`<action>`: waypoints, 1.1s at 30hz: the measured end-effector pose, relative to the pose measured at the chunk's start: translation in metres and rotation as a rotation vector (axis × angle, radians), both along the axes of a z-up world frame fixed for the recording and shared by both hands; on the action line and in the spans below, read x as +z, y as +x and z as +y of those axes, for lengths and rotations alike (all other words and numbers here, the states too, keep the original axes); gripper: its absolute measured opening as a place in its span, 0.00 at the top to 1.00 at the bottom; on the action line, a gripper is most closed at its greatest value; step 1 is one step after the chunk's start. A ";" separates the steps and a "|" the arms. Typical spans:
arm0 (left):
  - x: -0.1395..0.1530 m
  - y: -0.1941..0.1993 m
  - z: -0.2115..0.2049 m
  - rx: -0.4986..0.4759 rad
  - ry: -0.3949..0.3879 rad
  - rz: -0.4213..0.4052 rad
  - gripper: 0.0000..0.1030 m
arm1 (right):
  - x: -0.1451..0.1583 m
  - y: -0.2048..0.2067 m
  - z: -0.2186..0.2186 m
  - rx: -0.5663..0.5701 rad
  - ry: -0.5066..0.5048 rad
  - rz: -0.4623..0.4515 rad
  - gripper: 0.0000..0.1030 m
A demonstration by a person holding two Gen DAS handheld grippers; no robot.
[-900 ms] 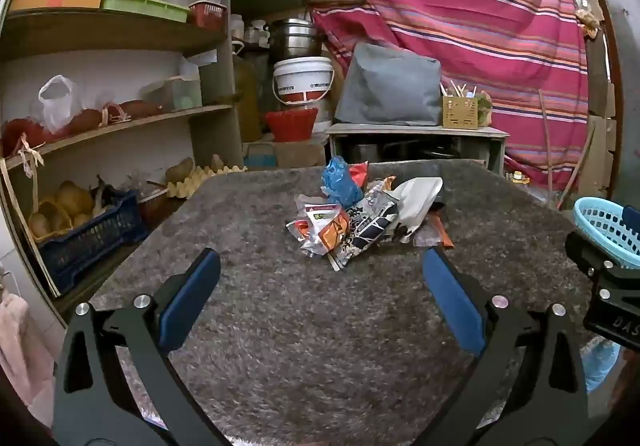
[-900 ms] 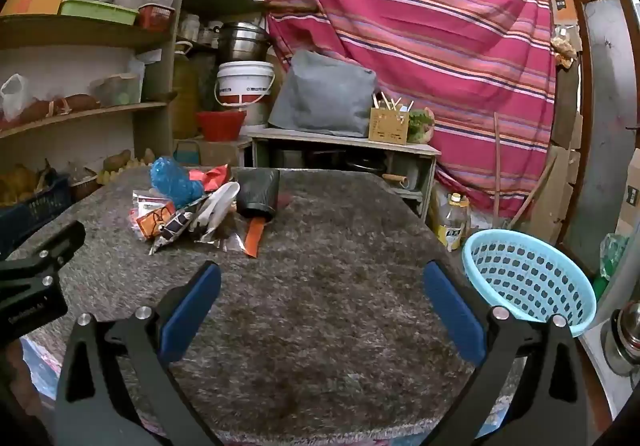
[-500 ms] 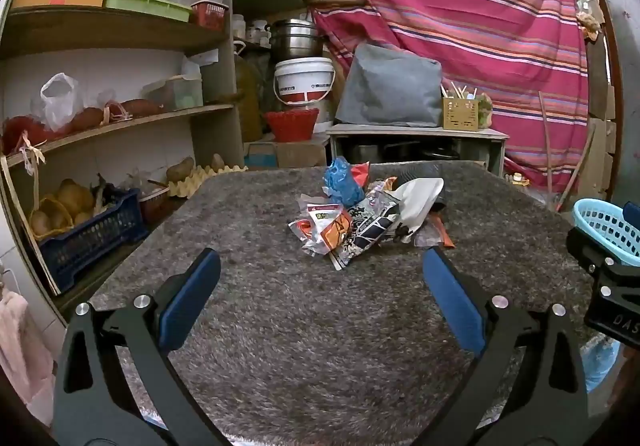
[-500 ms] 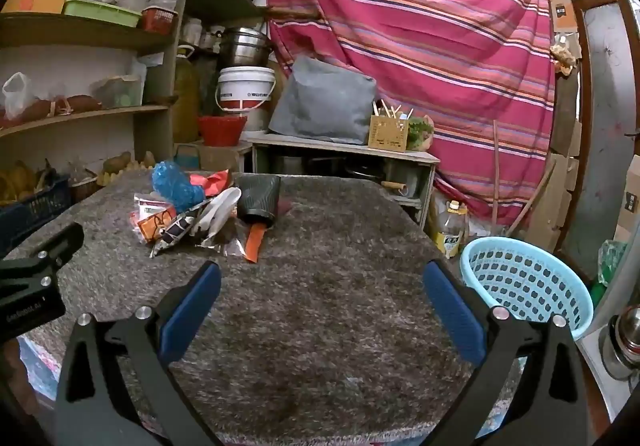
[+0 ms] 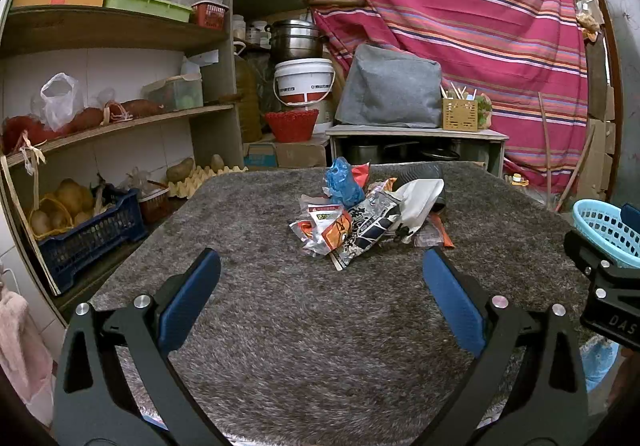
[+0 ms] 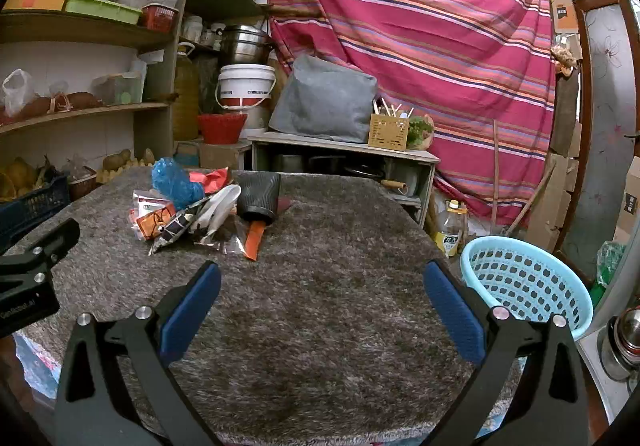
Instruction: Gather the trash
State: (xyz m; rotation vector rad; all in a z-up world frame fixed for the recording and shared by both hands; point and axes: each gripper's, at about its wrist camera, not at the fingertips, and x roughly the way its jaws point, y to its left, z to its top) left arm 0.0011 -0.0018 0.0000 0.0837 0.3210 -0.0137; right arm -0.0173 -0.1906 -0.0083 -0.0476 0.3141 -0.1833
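Grey shaggy cloth covers the bench (image 5: 280, 326), where the trash (image 5: 360, 214) lies heaped near the far middle. Left claw (image 5: 320, 286) and right claw (image 6: 320, 286) both gape empty, well short of it. Beside the bench's right edge stands a basket (image 6: 528, 286).
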 end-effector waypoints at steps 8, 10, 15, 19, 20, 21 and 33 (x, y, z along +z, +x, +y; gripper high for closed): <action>0.003 -0.007 0.003 0.000 -0.007 0.003 0.05 | -0.002 0.000 -0.001 -0.003 -0.001 0.001 0.04; 0.003 -0.007 0.003 0.001 -0.007 0.002 0.05 | -0.002 0.000 0.000 -0.005 -0.002 0.002 0.04; 0.004 -0.009 0.003 0.000 -0.006 0.003 0.05 | -0.002 0.001 -0.001 -0.006 -0.003 0.003 0.04; 0.005 -0.012 0.003 0.002 -0.003 0.001 0.05 | -0.002 -0.001 -0.001 -0.006 -0.004 0.001 0.04; 0.006 -0.013 0.003 0.001 -0.003 0.002 0.05 | -0.002 -0.001 -0.001 -0.006 -0.004 0.002 0.04; 0.003 -0.007 0.003 0.000 -0.008 0.004 0.05 | -0.002 -0.001 -0.001 -0.005 -0.004 0.002 0.04; 0.002 -0.006 0.003 0.000 -0.007 0.003 0.05 | -0.002 -0.001 -0.002 -0.009 -0.002 0.004 0.04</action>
